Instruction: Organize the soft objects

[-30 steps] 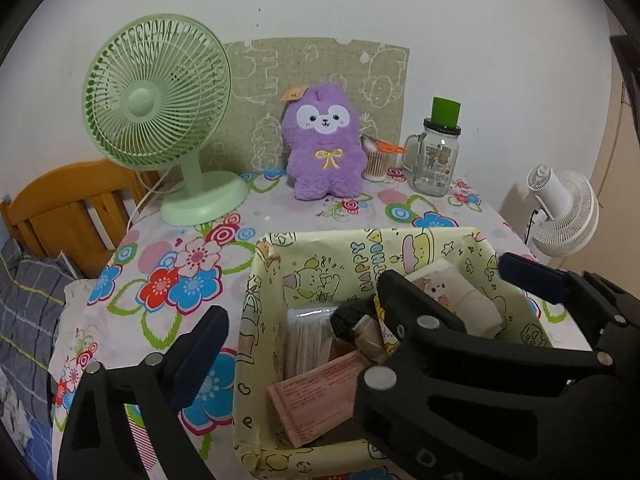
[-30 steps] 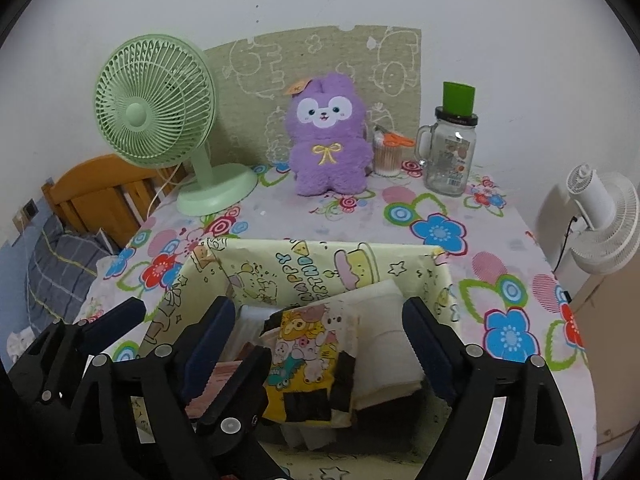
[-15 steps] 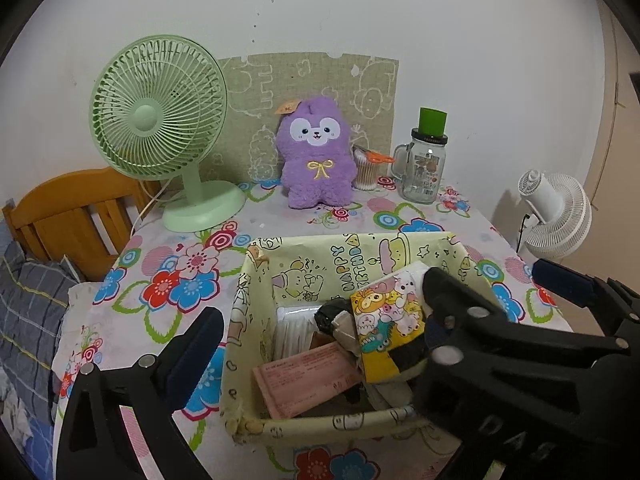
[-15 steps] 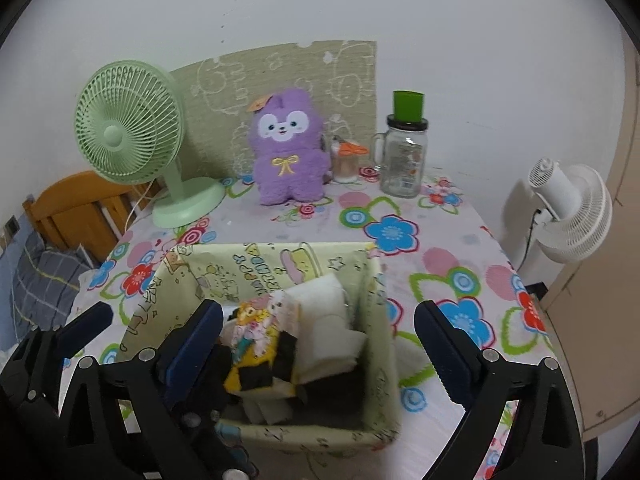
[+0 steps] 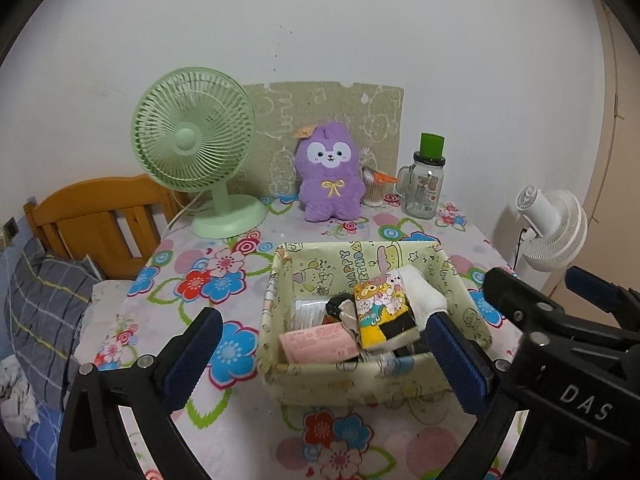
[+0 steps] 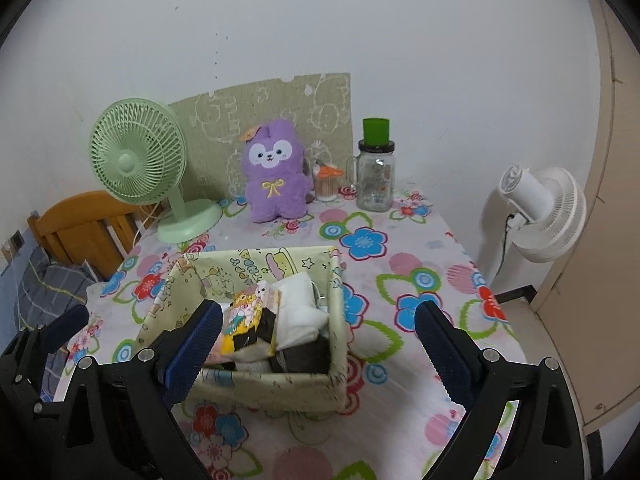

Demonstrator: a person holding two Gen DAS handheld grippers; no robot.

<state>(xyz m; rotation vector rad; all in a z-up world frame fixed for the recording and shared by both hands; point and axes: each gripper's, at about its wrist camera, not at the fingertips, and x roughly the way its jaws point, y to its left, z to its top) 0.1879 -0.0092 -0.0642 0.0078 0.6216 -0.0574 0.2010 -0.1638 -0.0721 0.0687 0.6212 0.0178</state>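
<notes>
Fabric basket (image 5: 376, 376) on floral tablecloth (image 5: 224, 280), white wall (image 5: 320, 32)

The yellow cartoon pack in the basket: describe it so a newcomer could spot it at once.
On the floral tablecloth, in front of the purple plush, sits a pale yellow fabric basket. Among its contents, the yellow cartoon pack leans between a pink paper and a white folded cloth. Only it carries bright cartoon animals above a black band.

"DAS" stands on the right gripper (image 5: 560, 308); the basket (image 5: 460, 384) ahead reads "HAPPY BIRTHDAY", partly hidden.
</notes>
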